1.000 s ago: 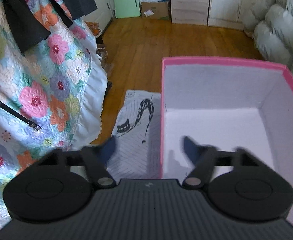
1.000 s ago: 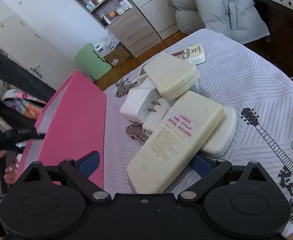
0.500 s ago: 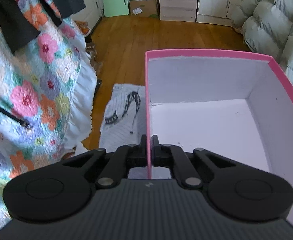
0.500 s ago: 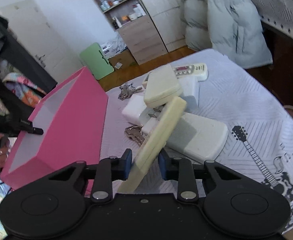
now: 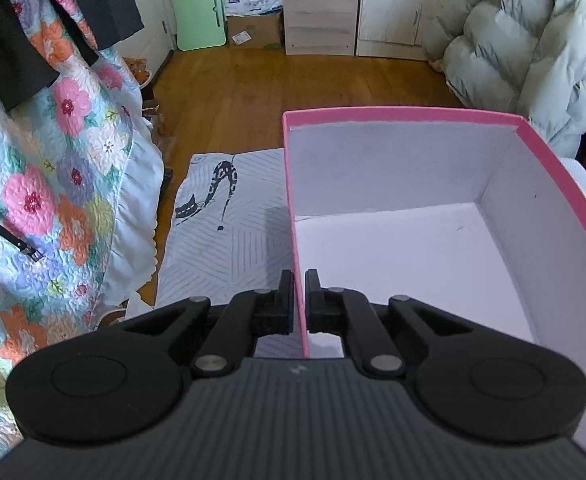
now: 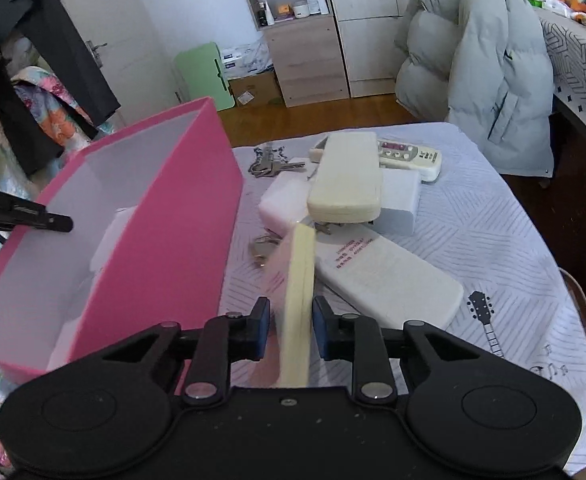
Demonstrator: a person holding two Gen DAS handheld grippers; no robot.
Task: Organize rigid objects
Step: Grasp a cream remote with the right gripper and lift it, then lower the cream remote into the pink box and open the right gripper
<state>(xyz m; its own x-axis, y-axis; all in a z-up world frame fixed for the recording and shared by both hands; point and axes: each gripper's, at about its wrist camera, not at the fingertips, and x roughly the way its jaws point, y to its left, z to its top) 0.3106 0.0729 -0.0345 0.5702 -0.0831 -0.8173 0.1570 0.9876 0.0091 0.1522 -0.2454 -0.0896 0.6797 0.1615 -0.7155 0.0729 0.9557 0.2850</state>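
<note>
Pink cardboard walls, white inside, make up the storage box point(image 6: 165, 216) that sits on the patterned tablecloth point(image 6: 493, 248), left of the pile of rigid things. The step in hand, as I judge it, is carrying a cream remote control point(image 6: 299, 304) from that pile into the box while the other hand steadies it.

To do this well, the remote should be lifted clear of the white remote point(image 6: 389, 284) lying beneath it, swung leftward over the box's near wall, and lowered flat onto the floor rather than dropped on edge. The box should stay braced so it does not slide or tip as the load goes in.

Right gripper point(image 6: 291, 330): its jaws have just been closing and now stand narrowly apart, clamped on the cream remote, which stands on its thin edge between the blue pads, tilted slightly and raised off the pile.

Left gripper point(image 5: 300, 296): its fingers are pinched tight on the box's left wall, one inside and one outside the pink rim.

Waiting on the cloth are a cream case point(image 6: 347, 178) resting on white blocks, a small remote with red buttons point(image 6: 411, 156), and bunches of keys point(image 6: 271, 164).
</note>
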